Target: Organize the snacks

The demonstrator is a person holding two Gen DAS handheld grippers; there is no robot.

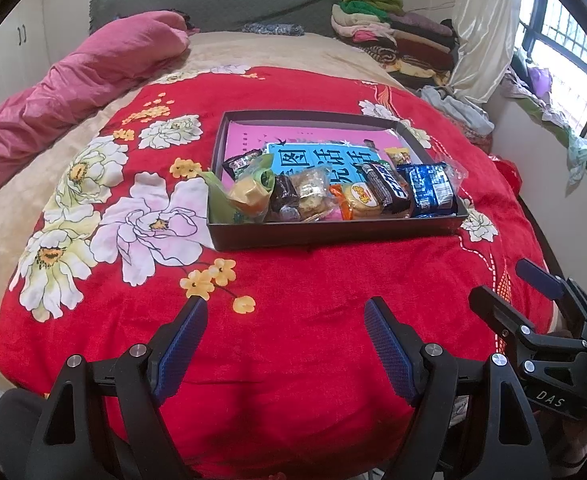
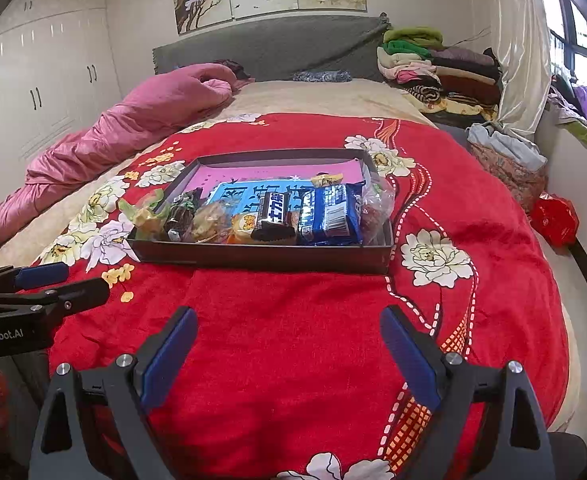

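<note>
A dark shallow box (image 1: 333, 236) (image 2: 261, 254) lies on the red flowered blanket, with pink and blue printed sheets at its bottom. Along its near side sits a row of several wrapped snacks: a green-wrapped one (image 1: 249, 192) at the left, a dark chocolate bar (image 1: 387, 188) (image 2: 273, 210) in the middle, a blue packet (image 1: 429, 190) (image 2: 331, 214) at the right. My left gripper (image 1: 285, 312) hovers open over bare blanket, short of the box. My right gripper (image 2: 289, 320) is also open and empty, and shows at the right edge of the left wrist view (image 1: 509, 284).
A rolled pink quilt (image 1: 73, 88) lies along the bed's left side. Folded clothes (image 1: 393, 36) pile up at the headboard's right. A red bag (image 2: 553, 216) sits off the bed's right edge, near the window. White wardrobes (image 2: 45, 80) stand at left.
</note>
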